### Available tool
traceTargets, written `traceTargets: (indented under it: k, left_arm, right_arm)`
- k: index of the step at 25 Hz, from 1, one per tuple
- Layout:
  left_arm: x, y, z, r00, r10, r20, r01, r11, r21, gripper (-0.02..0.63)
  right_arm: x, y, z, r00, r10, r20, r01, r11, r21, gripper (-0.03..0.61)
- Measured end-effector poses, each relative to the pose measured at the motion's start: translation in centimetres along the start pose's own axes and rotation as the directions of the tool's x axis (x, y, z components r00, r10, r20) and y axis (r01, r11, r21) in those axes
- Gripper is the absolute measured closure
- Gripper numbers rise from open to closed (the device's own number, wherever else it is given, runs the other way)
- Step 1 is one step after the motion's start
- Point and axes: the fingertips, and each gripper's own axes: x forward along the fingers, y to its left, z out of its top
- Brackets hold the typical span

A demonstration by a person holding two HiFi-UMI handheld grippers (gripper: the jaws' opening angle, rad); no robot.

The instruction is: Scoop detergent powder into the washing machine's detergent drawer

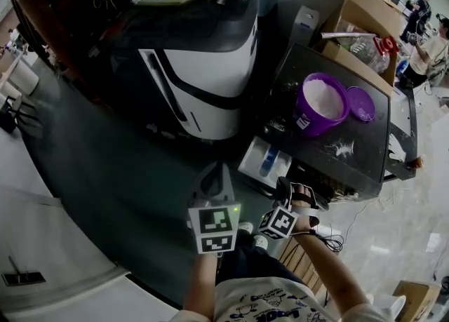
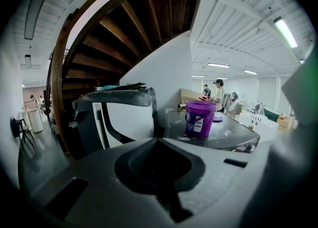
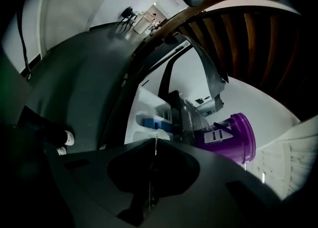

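A purple bucket [image 1: 319,106] full of white detergent powder stands on the dark washing machine top [image 1: 365,166], its purple lid [image 1: 361,103] lying beside it. The white detergent drawer [image 1: 265,161] with a blue insert is pulled out at the machine's front. My left gripper [image 1: 212,175] hangs over the floor left of the drawer, jaws shut and empty. My right gripper [image 1: 287,189] is just below the drawer's front, also shut with nothing held. The right gripper view shows the drawer [image 3: 155,117] and bucket [image 3: 229,137] right beyond the jaw tips [image 3: 155,142]. No scoop shows.
Spilled powder [image 1: 342,147] marks the machine top. A white-and-dark appliance [image 1: 203,82] stands left of the machine, with a cardboard box [image 1: 361,15] behind. People [image 1: 424,43] are at the far right. A wooden staircase [image 2: 134,28] rises behind the appliance.
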Motion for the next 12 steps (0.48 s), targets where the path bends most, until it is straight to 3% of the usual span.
traceTargets:
  k: [4,12]
  left_arm:
    - [-0.09,0.17,-0.06,1.0,0.005,0.003,-0.005,1.0,-0.009,0.612]
    - [-0.69,0.75,-0.47,1.0,0.017,-0.001,-0.017,1.0,-0.017,0.612]
  right_arm:
    - [0.35,0.62,-0.17,1.0,-0.01,-0.004,0.01,0.999,-0.046,0.558]
    - [0.23,0.41,-0.05,1.0,-0.01,-0.003,0.009,1.0,-0.024,0.558]
